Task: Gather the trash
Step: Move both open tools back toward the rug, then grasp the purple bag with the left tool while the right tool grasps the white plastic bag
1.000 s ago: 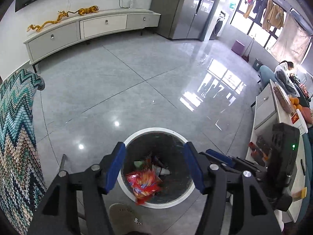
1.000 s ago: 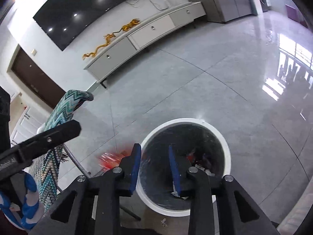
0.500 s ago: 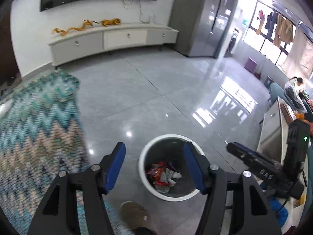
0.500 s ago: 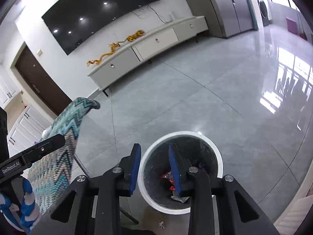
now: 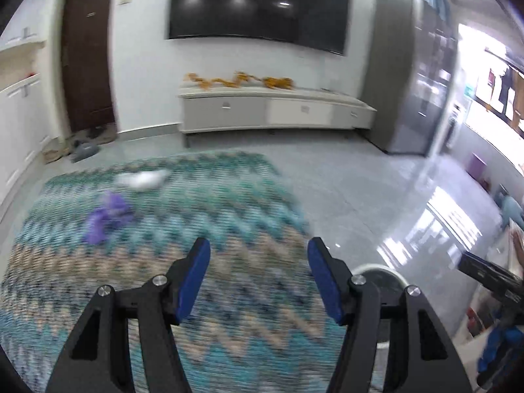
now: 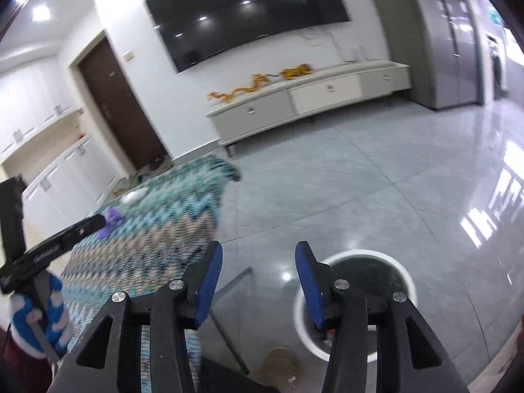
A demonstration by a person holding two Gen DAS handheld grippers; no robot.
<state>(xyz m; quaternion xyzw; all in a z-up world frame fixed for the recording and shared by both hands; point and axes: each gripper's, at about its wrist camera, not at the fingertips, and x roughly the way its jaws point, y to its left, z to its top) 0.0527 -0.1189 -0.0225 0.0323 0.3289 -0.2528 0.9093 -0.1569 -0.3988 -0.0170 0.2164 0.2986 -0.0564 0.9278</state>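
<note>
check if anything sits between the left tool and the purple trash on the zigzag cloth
Nothing visible does. The left tool stands open and empty over the zigzag cloth, and only bare cloth lies between it and the purple trash. A white scrap lies beyond the purple piece, not in the path.

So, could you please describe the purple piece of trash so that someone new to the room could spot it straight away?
Find the zigzag cloth in teal and beige, spread in front of the TV wall. The purple trash lies on its far left part, crumpled and blurred. Its only neighbour there is a white scrap further back, so colour settles it.
</note>
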